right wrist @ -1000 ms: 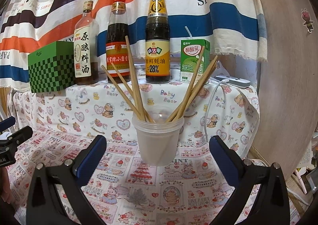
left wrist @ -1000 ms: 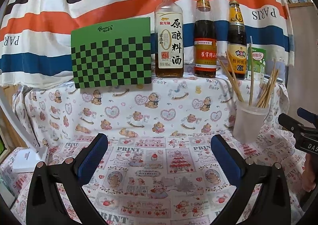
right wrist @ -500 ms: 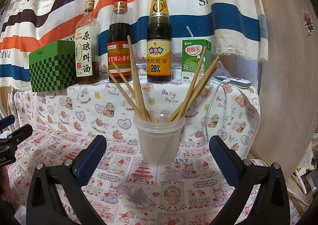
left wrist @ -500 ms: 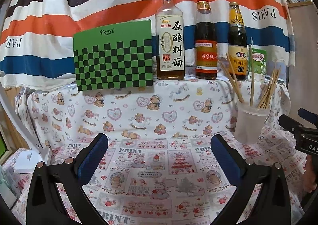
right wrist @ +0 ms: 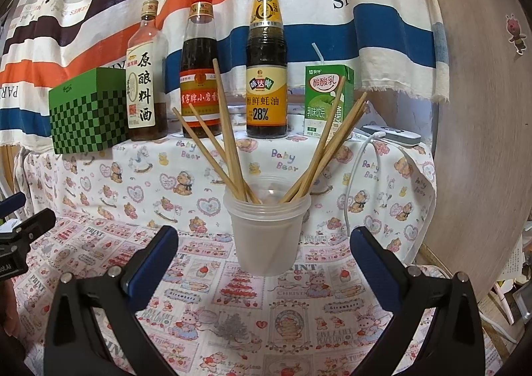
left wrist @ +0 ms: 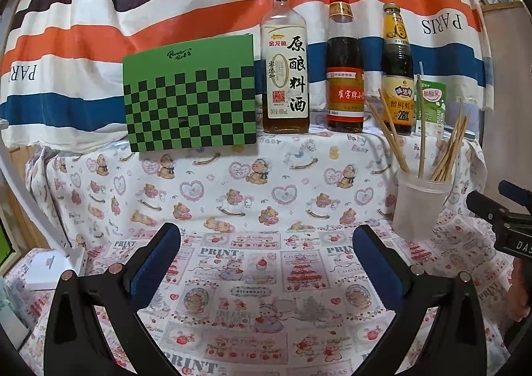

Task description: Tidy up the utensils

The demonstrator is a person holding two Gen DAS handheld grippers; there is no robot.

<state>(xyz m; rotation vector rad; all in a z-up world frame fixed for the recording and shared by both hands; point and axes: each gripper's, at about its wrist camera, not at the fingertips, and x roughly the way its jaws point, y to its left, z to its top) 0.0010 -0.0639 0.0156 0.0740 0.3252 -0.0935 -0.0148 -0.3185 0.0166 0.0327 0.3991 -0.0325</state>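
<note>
A translucent plastic cup [right wrist: 268,236] stands on the patterned cloth and holds several wooden chopsticks [right wrist: 229,140] fanned left and right. My right gripper [right wrist: 264,239] is open, its blue pads on either side of the cup and a little nearer than it. In the left wrist view the same cup [left wrist: 419,206] with chopsticks [left wrist: 447,150] sits at the right. My left gripper [left wrist: 266,241] is open over bare cloth, with nothing between its fingers. The right gripper's black body [left wrist: 498,219] shows at that view's right edge.
On a raised, cloth-covered shelf behind stand a green checkered box [left wrist: 189,96], three sauce bottles [left wrist: 287,70] [left wrist: 344,73] [left wrist: 397,76] and a green drink carton [right wrist: 327,100]. A white power strip [right wrist: 392,135] with a cable lies at the right. A white box [left wrist: 50,269] sits low left.
The left gripper's view has drifted slightly: the shelf, bottles and cup sit a bit lower and further right than before. The right view is nearly the same. Both grippers stayed open.
</note>
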